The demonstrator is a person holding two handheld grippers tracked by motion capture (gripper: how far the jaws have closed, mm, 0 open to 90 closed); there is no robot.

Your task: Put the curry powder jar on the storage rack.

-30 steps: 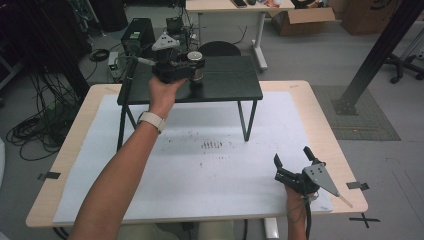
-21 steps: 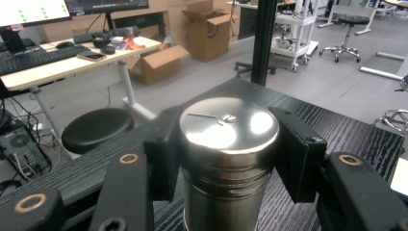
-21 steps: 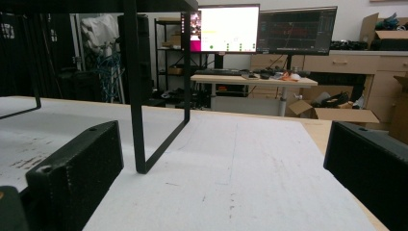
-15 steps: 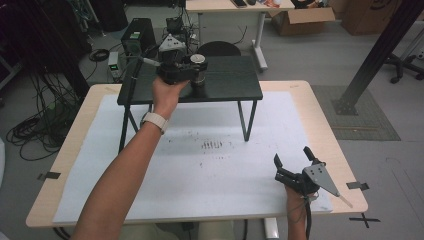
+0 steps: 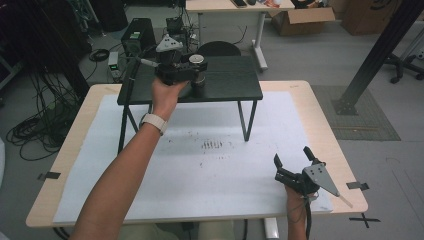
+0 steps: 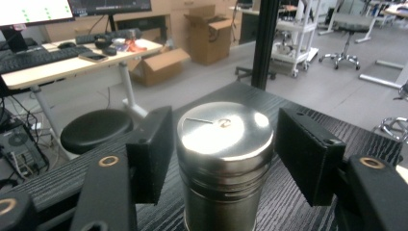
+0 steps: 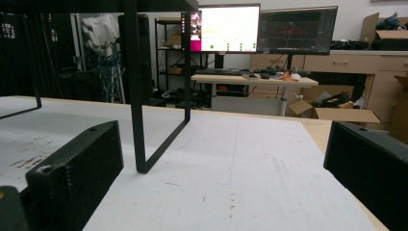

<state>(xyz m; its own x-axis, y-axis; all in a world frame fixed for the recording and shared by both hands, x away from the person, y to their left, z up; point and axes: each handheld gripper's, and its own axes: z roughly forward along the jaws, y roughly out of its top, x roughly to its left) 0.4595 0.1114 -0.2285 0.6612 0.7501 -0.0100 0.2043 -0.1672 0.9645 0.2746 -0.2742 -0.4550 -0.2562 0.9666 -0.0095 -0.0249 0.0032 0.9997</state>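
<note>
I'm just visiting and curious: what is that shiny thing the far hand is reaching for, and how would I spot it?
Find the black raised shelf standing on the white-covered table. On its top, between the open jaws of the left gripper, stands a small steel canister. It is an upright cylinder with a gleaming lid, the only bright metal thing on that dark top.

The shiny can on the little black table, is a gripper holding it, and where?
Not yet. The left gripper has its jaws either side of the can, with gaps showing. The right gripper is open and empty.
</note>
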